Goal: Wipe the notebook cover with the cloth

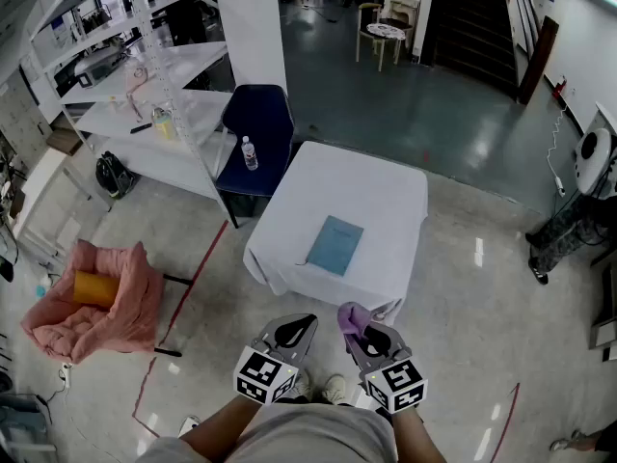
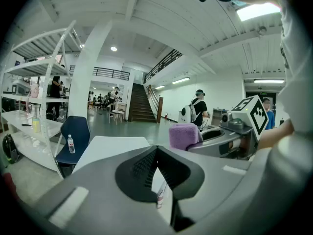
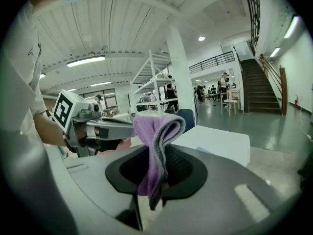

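Note:
A light blue notebook (image 1: 335, 244) lies flat near the front of a table draped in a white cloth (image 1: 386, 191). Well short of the table, close to my body, my right gripper (image 1: 355, 324) is shut on a folded purple cloth (image 3: 155, 146), which sticks up between its jaws; the purple cloth (image 2: 184, 135) also shows in the left gripper view. Beside it my left gripper (image 1: 301, 328) is shut with nothing in it, its jaws meeting at the tip (image 2: 156, 153). Both point toward the table.
A dark blue chair (image 1: 256, 133) with a water bottle (image 1: 250, 152) stands at the table's far left. White shelving (image 1: 145, 85) runs along the left. A pink cushion pile (image 1: 96, 302) with a yellow roll lies on the floor, lower left. A red floor line (image 1: 188, 283) passes left of me.

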